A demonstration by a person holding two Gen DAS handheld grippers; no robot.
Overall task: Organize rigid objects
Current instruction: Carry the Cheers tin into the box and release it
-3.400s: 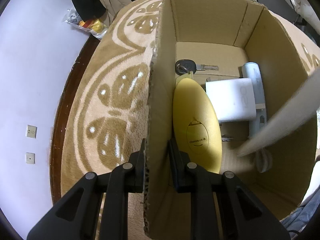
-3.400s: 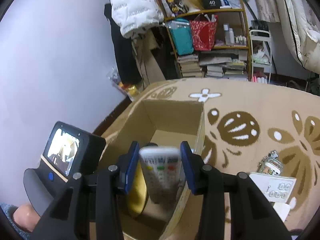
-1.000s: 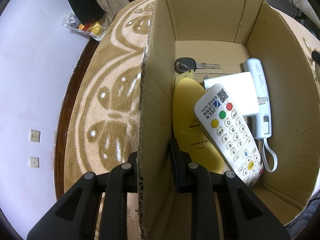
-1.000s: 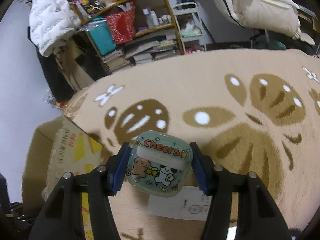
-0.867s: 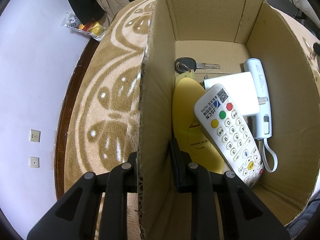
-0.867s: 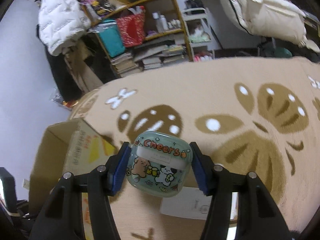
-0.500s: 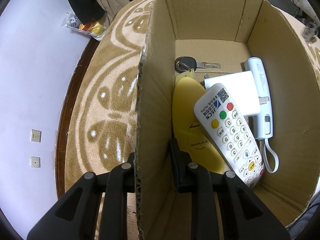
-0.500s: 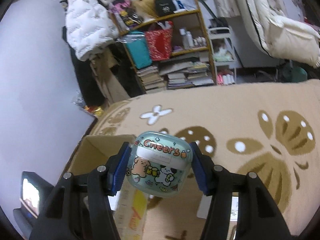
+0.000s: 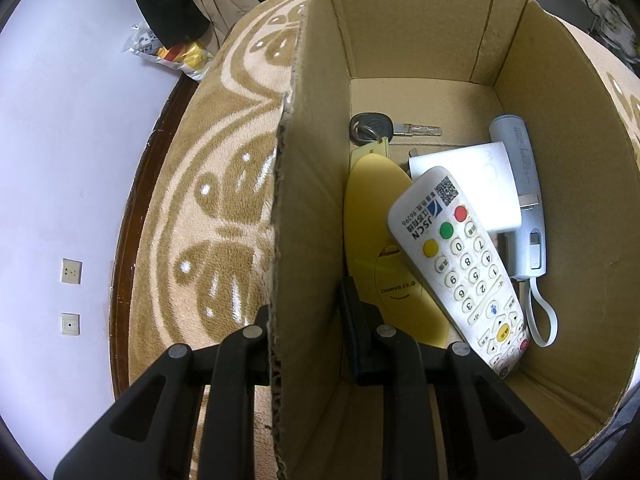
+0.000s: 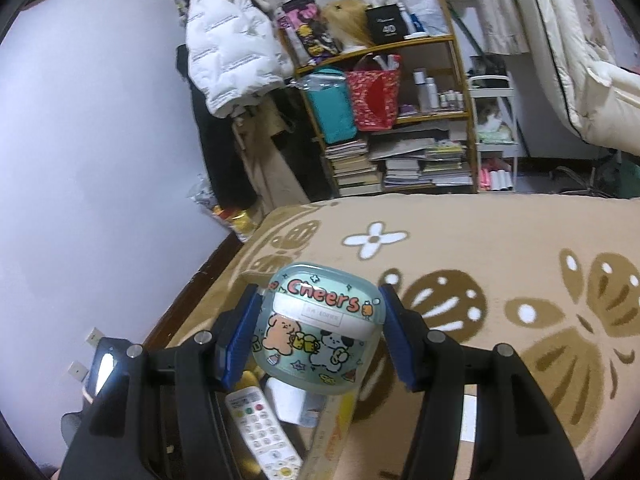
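My left gripper (image 9: 306, 322) is shut on the left wall of an open cardboard box (image 9: 308, 184), one finger outside and one inside. In the box lie a white remote (image 9: 460, 260), a yellow oval case (image 9: 372, 232), a car key (image 9: 370, 128), a white block (image 9: 476, 176) and a pale blue handset (image 9: 524, 196). My right gripper (image 10: 320, 336) is shut on a mint-green "Cheers" case (image 10: 318, 328) with cartoon animals and holds it in the air above the box; the remote (image 10: 260, 428) shows below it.
The box stands on a beige carpet with brown patterns (image 10: 500, 280). A dark wooden edge (image 9: 132, 216) and a white wall (image 9: 60, 140) lie to the left. A cluttered bookshelf (image 10: 384, 120) and hanging coats (image 10: 228, 60) stand at the far side.
My right gripper let the remote go into the box, took hold of the "Cheers" case on the carpet, and has carried it up and left over the box. My left gripper stays clamped on the wall.
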